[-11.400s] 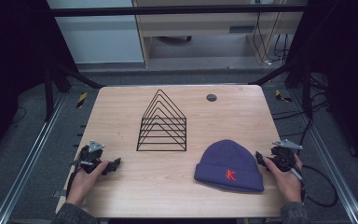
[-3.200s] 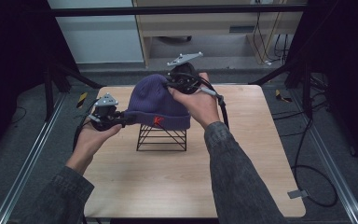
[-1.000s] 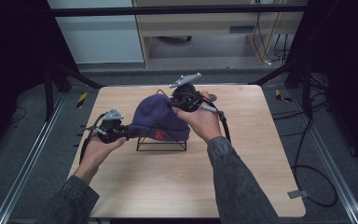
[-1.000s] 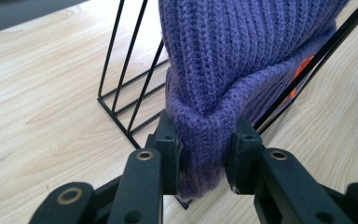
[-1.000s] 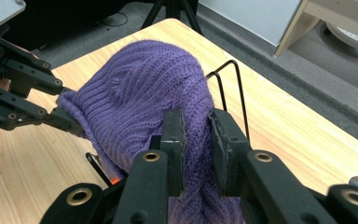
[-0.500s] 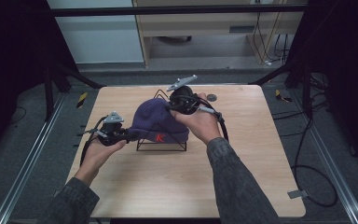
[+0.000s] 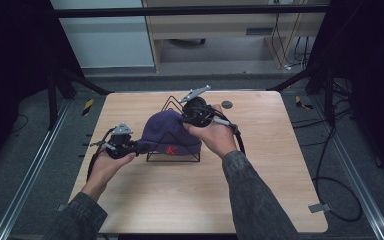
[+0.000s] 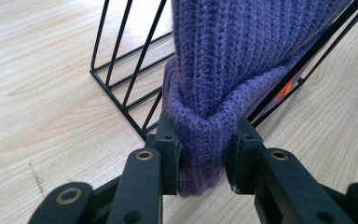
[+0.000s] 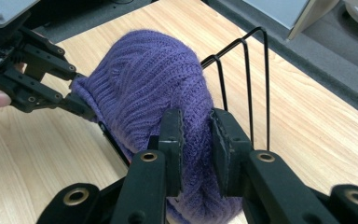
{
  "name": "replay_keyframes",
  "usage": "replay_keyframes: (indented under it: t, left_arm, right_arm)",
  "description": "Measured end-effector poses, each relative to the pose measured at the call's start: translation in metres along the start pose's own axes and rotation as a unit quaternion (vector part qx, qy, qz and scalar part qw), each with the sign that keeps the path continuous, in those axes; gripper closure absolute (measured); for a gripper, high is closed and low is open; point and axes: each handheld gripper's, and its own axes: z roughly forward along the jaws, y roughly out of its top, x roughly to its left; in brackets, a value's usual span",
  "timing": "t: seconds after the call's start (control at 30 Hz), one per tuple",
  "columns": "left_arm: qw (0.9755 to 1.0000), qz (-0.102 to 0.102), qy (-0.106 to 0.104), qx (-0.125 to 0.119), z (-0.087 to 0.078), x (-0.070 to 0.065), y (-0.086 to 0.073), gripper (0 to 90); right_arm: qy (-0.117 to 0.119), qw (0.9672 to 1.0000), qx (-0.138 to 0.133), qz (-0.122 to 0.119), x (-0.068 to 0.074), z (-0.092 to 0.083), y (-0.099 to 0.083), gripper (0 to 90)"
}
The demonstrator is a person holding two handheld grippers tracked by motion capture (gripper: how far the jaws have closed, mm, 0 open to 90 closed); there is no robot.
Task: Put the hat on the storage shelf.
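Observation:
A purple knit hat (image 7: 167, 132) with an orange mark lies draped over a black wire rack (image 7: 172, 159) shaped like a tent, in the middle of the table. My left gripper (image 7: 141, 146) is shut on the hat's folded brim (image 8: 204, 140) at the rack's left foot, low near the tabletop. In the left gripper view the rack's wires (image 8: 121, 70) stand just behind the brim. My right gripper (image 7: 184, 120) is shut on the knit near the hat's crown (image 9: 144, 74), up by the rack's ridge (image 9: 249, 84). The left gripper (image 9: 81, 107) also appears in the right gripper view.
The wooden table (image 7: 280, 175) has bare room in front and to the right of the rack. A small dark round thing (image 7: 226, 104) lies near the far edge. The right gripper's cable (image 7: 240, 142) hangs by the wrist.
The hat lay flat on the table at first, then both grippers held it above the rack. It has come down over the rack. In the last second almost nothing moved.

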Motion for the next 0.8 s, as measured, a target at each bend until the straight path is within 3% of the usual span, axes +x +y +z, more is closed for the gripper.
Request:
replay_keyframes:
  t: [0.23, 0.5, 0.7, 0.8]
  left_arm:
    - [1.0, 0.001, 0.003, 0.005, 0.001, 0.001, -0.002, 68.0]
    - [0.9999, -0.006, 0.013, 0.009, 0.0, 0.003, -0.007, 63.3]
    - [0.9996, -0.003, 0.026, 0.009, -0.009, 0.001, -0.012, 58.6]
    - [0.9995, -0.007, 0.03, -0.002, -0.017, 0.0, -0.014, 56.8]
  right_arm:
    - [0.006, 1.0, 0.007, 0.002, 0.001, -0.001, -0.001, 70.6]
    - [0.004, 0.9999, -0.009, 0.009, -0.001, -0.015, 0.0, 70.4]
    - [-0.002, 0.9999, -0.013, 0.006, 0.001, -0.024, -0.001, 70.4]
    - [-0.003, 0.9998, -0.017, 0.006, 0.002, -0.028, -0.002, 70.3]
